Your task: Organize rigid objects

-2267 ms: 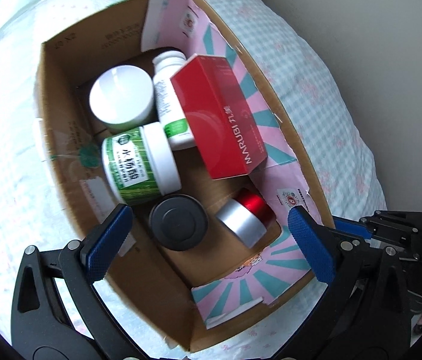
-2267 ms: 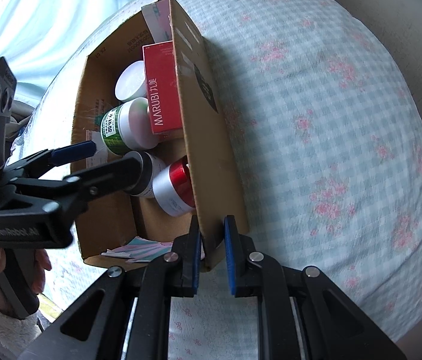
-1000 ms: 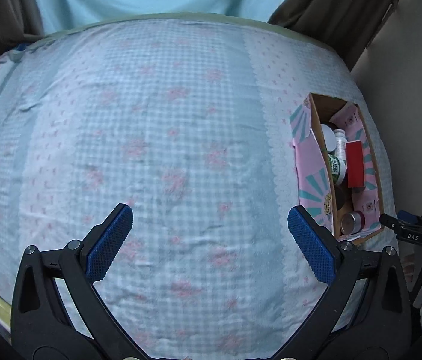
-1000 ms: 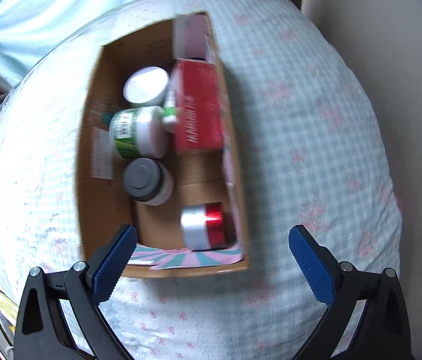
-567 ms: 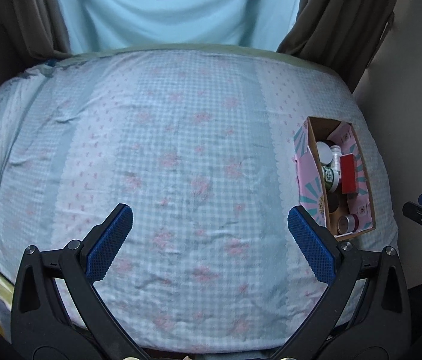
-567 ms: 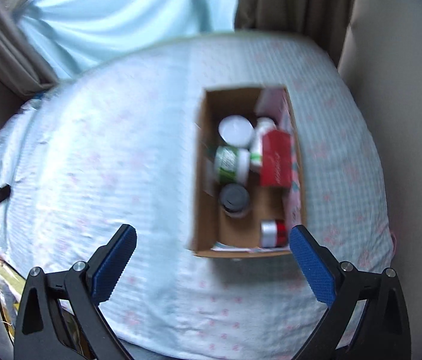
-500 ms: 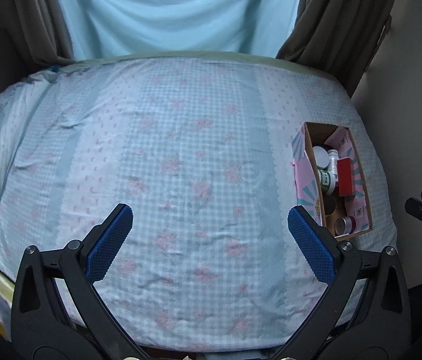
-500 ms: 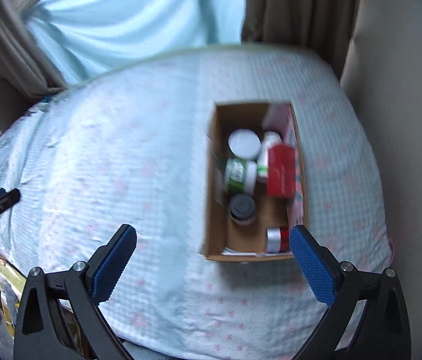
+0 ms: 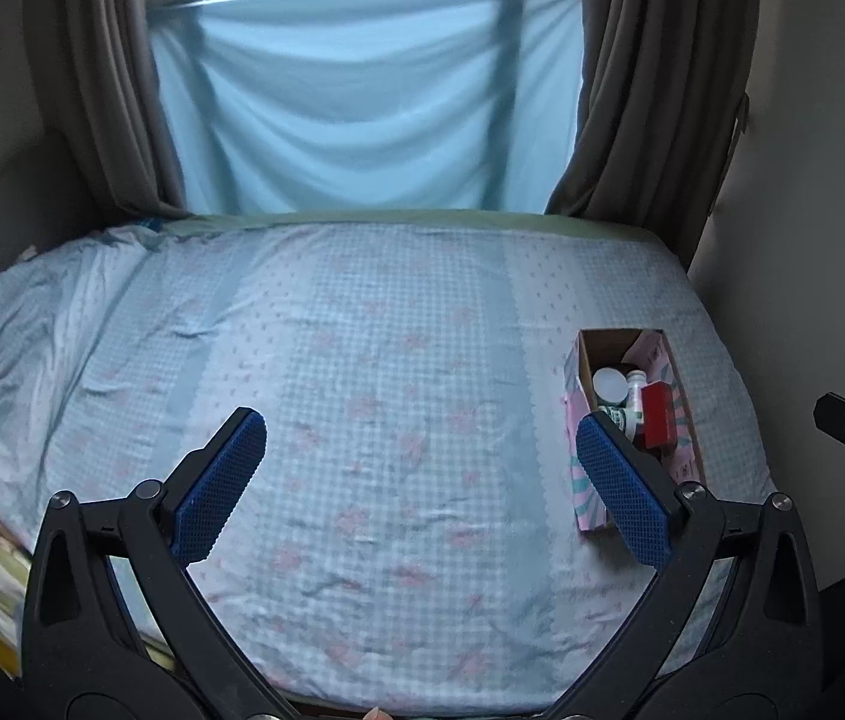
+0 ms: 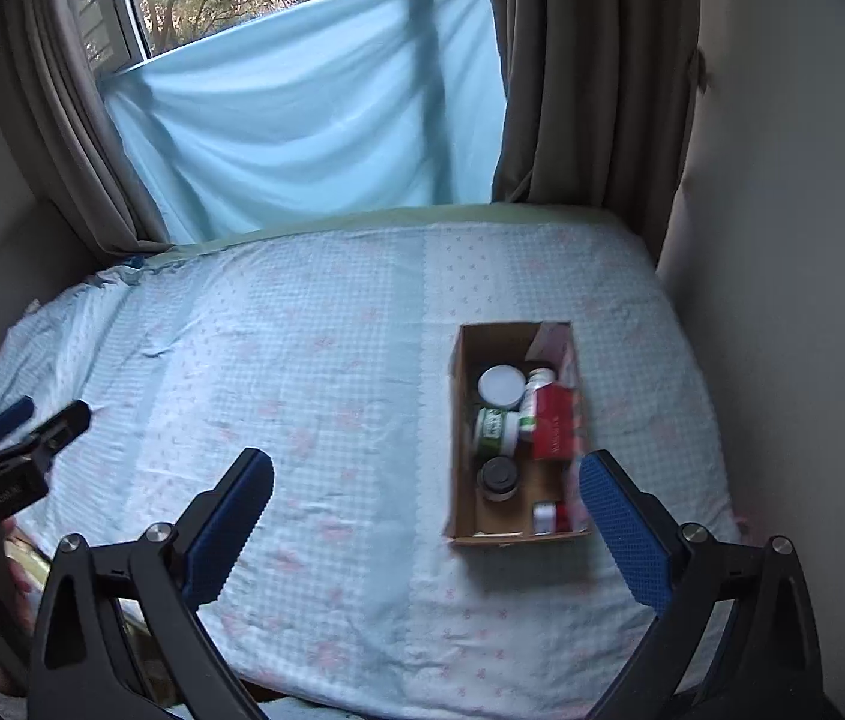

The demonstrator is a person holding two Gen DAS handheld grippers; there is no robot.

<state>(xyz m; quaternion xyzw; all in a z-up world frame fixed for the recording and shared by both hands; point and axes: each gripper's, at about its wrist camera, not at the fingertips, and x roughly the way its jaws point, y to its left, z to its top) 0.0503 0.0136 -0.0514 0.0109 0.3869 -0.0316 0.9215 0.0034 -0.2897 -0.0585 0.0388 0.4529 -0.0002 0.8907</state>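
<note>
Both grippers, left (image 9: 422, 474) and right (image 10: 425, 510), gape wide, empty; everything sits boxed. Keep clear of the cardboard box (image 10: 460, 420) at far right.

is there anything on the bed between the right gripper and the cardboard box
Nothing visible. The right gripper is open above bare bedspread, and the cardboard box lies just ahead between its fingers' line of view, unobstructed.

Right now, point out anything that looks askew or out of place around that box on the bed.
Nothing is spilled. The cardboard box sits square on the bed. Inside, the green-labelled jar and the silver-and-red jar lie on their sides, and the red carton leans against the right wall. One flap stands up.
</note>
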